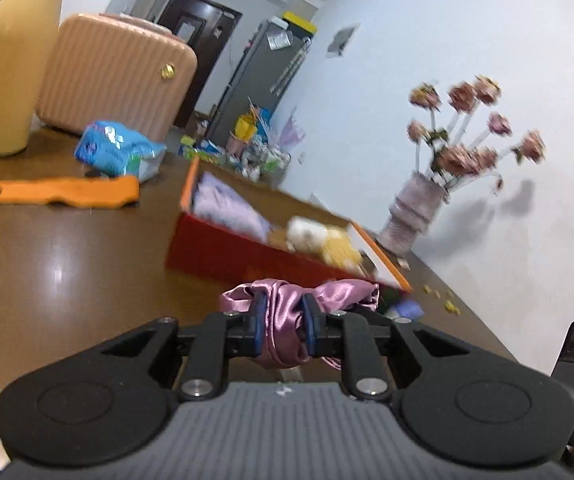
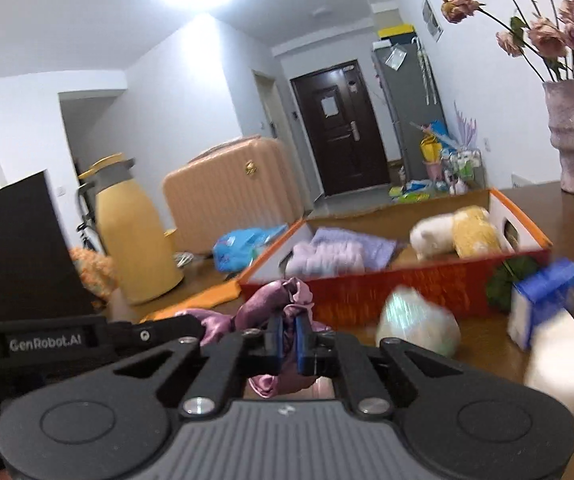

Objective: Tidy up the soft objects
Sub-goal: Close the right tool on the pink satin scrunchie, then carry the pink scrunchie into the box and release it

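Observation:
A pink satin cloth [image 1: 343, 292] hangs bunched just in front of a red box with orange rims [image 1: 247, 256] on the brown table. My left gripper [image 1: 285, 308] is shut on one fold of it, its blue pads pinching the fabric. In the right wrist view the same satin cloth [image 2: 275, 292] is pinched by my right gripper [image 2: 287, 328], which is shut on another fold. The red box [image 2: 407, 284] holds a folded lilac towel [image 2: 335, 254] and a white and yellow plush toy [image 2: 455, 236].
A yellow jug [image 1: 11, 72], a pink suitcase [image 1: 115, 76], a blue packet [image 1: 119, 152] and an orange tool [image 1: 59, 192] lie left of the box. A vase of flowers [image 1: 415, 208] stands behind it. A wrapped white bundle [image 2: 419, 320] and a blue-white carton [image 2: 543, 300] sit near its front.

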The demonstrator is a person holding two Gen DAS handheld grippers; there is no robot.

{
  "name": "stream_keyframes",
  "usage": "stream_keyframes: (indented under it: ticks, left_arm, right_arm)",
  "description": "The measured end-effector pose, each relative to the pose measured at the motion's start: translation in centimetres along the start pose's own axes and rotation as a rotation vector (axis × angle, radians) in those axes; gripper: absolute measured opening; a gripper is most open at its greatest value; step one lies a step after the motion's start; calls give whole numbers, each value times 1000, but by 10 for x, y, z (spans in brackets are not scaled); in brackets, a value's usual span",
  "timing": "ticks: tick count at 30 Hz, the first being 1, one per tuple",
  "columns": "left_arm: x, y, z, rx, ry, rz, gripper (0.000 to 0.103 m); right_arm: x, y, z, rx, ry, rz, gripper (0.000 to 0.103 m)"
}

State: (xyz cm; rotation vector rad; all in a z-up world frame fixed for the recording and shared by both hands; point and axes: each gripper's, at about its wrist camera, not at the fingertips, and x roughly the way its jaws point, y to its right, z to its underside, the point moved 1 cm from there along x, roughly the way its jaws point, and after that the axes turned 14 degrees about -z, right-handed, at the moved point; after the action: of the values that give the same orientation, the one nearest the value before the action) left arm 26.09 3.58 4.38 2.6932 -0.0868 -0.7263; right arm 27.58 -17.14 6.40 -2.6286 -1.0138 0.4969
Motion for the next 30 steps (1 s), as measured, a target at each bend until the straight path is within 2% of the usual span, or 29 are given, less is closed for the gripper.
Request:
stream_keyframes:
  ticks: [6,9,14,20,22,25,27,30]
  left_arm:
    - [-25,21,54,48,-115,46,19]
    - [-33,26,71,81,-135,64,20]
    - [-39,35,86,144,-150,37,28]
    - [-34,34,86,147,-168,39,25]
    - [-32,36,83,139,-172,51,21]
    - [-28,38,64,96,-159,108,18]
    - [-25,42,41,93,-111,150,18]
    - [-9,48,-9,74,-44,219,18]
  right_arm:
    - [-61,-2,45,57,-67,60,6]
    - [-82,-1,60,64,-71,79,6]
    - [-91,6,81,107,-86,105,7]
    - [-87,13,82,121,-99,105,7]
    - [-85,16,81,136,-101,93,7]
    - [-85,24,69,187,-83,51,6]
    - [-86,28,51,195,-29,28,6]
    - [-84,30,8,128,63,-4,6]
